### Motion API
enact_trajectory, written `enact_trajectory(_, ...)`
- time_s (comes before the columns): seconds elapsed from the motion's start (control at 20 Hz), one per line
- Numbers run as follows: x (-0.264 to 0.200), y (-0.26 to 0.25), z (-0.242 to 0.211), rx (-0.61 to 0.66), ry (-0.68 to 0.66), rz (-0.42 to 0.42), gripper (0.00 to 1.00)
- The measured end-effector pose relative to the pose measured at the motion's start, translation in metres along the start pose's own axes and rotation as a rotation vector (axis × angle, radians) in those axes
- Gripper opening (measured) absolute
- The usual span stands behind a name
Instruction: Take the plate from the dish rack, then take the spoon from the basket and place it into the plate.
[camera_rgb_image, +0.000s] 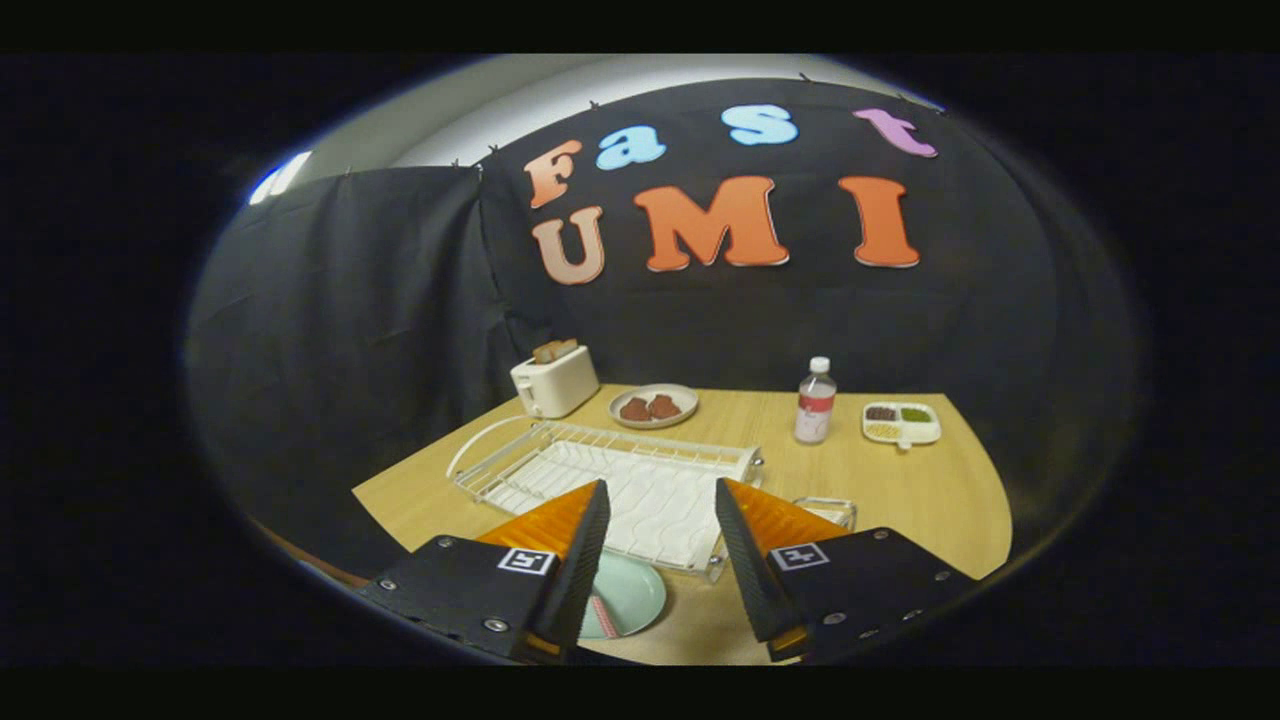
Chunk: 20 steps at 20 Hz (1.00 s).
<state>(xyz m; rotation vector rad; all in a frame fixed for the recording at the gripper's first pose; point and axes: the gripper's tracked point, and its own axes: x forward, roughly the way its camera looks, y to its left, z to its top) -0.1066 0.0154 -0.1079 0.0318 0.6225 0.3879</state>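
My gripper (660, 490) is held above the wooden table (900, 490), open, with nothing between its fingers. Beyond and beneath the fingertips lies the white wire dish rack (610, 470), with nothing standing in it. A pale green plate (630, 592) lies flat on the table in front of the rack, partly hidden by the left finger. A small pink-striped object (600, 615), possibly the spoon, rests on the plate's near edge beside that finger. A small wire basket (828, 511) peeks out behind the right finger.
At the back of the table stand a white toaster (553, 382) with bread in it, a plate of brown food (653, 406), a clear bottle (815, 402) and a white divided dish (901, 423). Black cloth walls close the booth.
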Motion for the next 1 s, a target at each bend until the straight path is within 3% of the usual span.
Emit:
enact_trajectory(0.2, -0.014, -0.015, 0.066, -0.051, -0.140, -0.071, 0.76)
enact_trajectory(0.5, -0.033, -0.041, 0.120, -0.101, -0.264, -0.177, 0.91)
enact_trajectory(1.0, -0.069, -0.047, 0.194, -0.139, -0.428, -0.258, 0.94)
